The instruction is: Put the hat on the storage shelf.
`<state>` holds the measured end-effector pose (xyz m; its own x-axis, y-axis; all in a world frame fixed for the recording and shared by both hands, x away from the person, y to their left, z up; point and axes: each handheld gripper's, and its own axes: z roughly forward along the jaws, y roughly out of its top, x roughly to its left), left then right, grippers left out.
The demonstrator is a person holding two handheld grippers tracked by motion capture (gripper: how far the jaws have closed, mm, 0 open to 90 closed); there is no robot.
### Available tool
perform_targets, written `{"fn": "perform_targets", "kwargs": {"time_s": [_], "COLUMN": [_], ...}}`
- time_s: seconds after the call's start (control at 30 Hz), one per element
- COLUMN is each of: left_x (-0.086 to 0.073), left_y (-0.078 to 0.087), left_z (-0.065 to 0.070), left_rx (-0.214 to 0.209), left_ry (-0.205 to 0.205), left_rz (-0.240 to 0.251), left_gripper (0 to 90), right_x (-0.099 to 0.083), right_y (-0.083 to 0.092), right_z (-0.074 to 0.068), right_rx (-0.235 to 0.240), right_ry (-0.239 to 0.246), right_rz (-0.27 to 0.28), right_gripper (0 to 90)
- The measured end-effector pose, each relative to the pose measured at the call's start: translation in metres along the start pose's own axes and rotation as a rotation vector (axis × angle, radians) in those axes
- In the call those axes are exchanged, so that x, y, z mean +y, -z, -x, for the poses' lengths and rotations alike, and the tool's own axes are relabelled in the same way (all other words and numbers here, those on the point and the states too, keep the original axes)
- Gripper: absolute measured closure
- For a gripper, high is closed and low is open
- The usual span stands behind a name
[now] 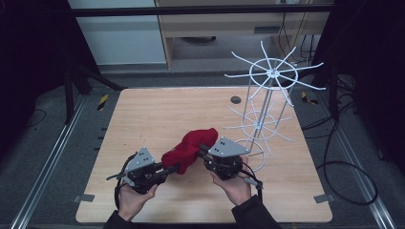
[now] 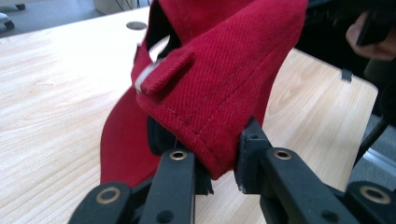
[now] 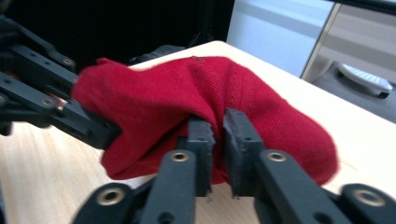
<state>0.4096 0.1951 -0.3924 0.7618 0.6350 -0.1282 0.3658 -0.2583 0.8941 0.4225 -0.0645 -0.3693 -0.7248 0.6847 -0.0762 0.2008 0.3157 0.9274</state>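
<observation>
Scene: a person stands at a wooden counter with a claw in each hand, and a red cap hangs between the two claws.

Left claw: its tips sit at the near left end of the cap. In the left gripper view the jaws stand on either side of the cap's stitched rim, pressing it from both sides. It holds the cap by that rim.

Right claw: its tips reach into the right side of the cap. In the right gripper view the jaws stand close together with a narrow slit between them, and a fold of red cloth drapes over their tips. Whether the pads pinch that fold I cannot tell.

Cap: it lies between the two claws, just ahead of both. In the left gripper view it is raised off the counter at the gripped end, with its strap tab above the left claw's tips. In the right gripper view its rounded crown bulges to the right of the right claw's jaws and the left claw meets it at the far left edge.

Hands: the left hand grips the left claw from below and the right hand grips the right claw.

Rack: a white wire rack with spoked rings stands beyond and to the right of the right claw, apart from the cap.

Grommet: a small dark round hole in the counter, well beyond both claws.
</observation>
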Motion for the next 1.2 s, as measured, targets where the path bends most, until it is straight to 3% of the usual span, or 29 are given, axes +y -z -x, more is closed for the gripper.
{"fn": "perform_targets", "kwargs": {"time_s": [0.27, 0.4, 0.53, 0.6, 0.77, 0.9, 1.03, 1.07, 1.13, 1.2], "left_x": [0.016, 0.022, 0.029, 0.031, 0.033, 0.034, 0.032, 0.030, 0.029, 0.027], "left_y": [0.008, 0.007, 0.006, 0.005, 0.006, 0.007, 0.008, 0.008, 0.008, 0.007], "left_z": [-0.004, -0.005, -0.006, -0.005, -0.002, 0.000, 0.002, 0.003, 0.002, 0.002], "left_rx": [0.003, 0.012, 0.024, 0.026, 0.030, 0.023, 0.007, -0.003, -0.007, -0.010], "left_ry": [0.062, 0.081, 0.084, 0.084, 0.095, 0.103, 0.100, 0.098, 0.098, 0.097], "left_rz": [0.101, 0.124, 0.139, 0.144, 0.179, 0.199, 0.189, 0.178, 0.173, 0.160], "left_gripper": [80.9, 81.0, 81.0, 81.0, 81.0, 81.0, 81.0, 81.0, 81.0, 81.0], "right_x": [-0.007, -0.017, -0.034, -0.043, -0.050, -0.054, -0.052, -0.049, -0.048, -0.048], "right_y": [0.027, 0.032, 0.023, 0.012, -0.003, -0.015, -0.022, -0.024, -0.025, -0.029], "right_z": [0.011, 0.011, 0.008, 0.003, -0.004, -0.010, -0.011, -0.010, -0.010, -0.010], "right_rx": [-0.013, -0.010, 0.006, 0.028, 0.063, 0.074, 0.072, 0.084, 0.089, 0.100], "right_ry": [-0.017, -0.029, -0.048, -0.037, -0.043, -0.053, -0.057, -0.064, -0.062, -0.044], "right_rz": [0.097, 0.098, 0.056, 0.009, -0.004, 0.020, 0.068, 0.098, 0.106, 0.105], "right_gripper": [51.0, 49.5, 49.4, 49.0, 47.5, 42.8, 40.1, 41.7, 42.7, 49.9]}}
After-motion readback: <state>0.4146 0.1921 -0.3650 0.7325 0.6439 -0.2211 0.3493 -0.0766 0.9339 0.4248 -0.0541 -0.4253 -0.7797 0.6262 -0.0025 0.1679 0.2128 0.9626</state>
